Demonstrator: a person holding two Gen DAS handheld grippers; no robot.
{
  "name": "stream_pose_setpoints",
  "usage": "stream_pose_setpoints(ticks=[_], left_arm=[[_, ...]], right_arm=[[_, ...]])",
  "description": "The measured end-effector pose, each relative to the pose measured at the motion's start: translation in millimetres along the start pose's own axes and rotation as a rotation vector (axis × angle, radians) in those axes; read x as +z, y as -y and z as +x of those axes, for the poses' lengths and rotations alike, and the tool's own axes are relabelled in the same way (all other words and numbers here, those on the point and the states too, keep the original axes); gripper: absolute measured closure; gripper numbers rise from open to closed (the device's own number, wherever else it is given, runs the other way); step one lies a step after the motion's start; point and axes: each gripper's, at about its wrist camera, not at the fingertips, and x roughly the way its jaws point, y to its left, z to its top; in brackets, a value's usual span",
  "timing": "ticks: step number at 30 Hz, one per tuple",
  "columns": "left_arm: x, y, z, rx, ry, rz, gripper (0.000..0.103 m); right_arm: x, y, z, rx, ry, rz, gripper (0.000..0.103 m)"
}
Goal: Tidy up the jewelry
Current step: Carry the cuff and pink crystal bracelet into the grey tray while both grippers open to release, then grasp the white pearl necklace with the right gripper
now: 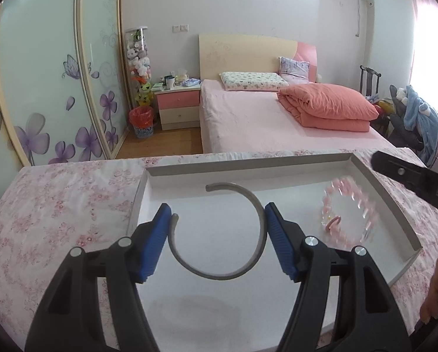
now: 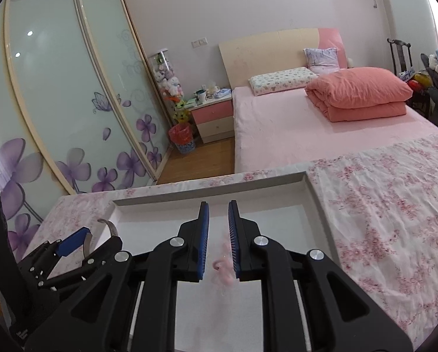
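A white shallow tray (image 1: pixel 248 162) lies on a table with a pink floral cloth. My left gripper (image 1: pixel 217 243) is shut on a grey open bangle (image 1: pixel 219 274) and holds it a little above the tray floor, its blue pads pressing both sides. A pink beaded bracelet (image 1: pixel 348 208) is blurred over the tray's right part. In the right wrist view my right gripper (image 2: pixel 219 242) hangs above the tray (image 2: pixel 207 196), its jaws a narrow gap apart, with the blurred pink bracelet (image 2: pixel 223 270) below and between the pads, not clamped. The left gripper (image 2: pixel 72 243) with the bangle (image 2: pixel 111 226) shows at lower left.
The floral tablecloth (image 2: pixel 380 205) spreads wide to the right of the tray. Behind the table stand a pink bed (image 1: pixel 277 123), a nightstand (image 1: pixel 179 105), a red-lined bin (image 1: pixel 142 123) and a sliding wardrobe (image 1: pixel 43 88). My right gripper's black finger (image 1: pixel 409 180) enters from the right.
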Motion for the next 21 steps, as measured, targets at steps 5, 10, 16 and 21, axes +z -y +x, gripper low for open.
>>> stream_pose_setpoints(ticks=[5, 10, 16, 21], left_arm=[[5, -3, -7, 0.01, 0.034, -0.007, 0.038], [10, -11, -25, 0.03, 0.066, -0.022, 0.038], [-1, -28, -60, 0.061, 0.092, -0.045, 0.034], [-31, -44, -96, 0.071, 0.096, -0.042, 0.031]], right_arm=[[0, 0, -13, -0.03, 0.034, -0.028, 0.07], [-1, 0, -33, -0.037, 0.057, -0.036, 0.07], [-16, 1, -60, -0.044, 0.06, -0.028, 0.07], [-38, 5, -81, -0.052, 0.017, -0.039, 0.068]])
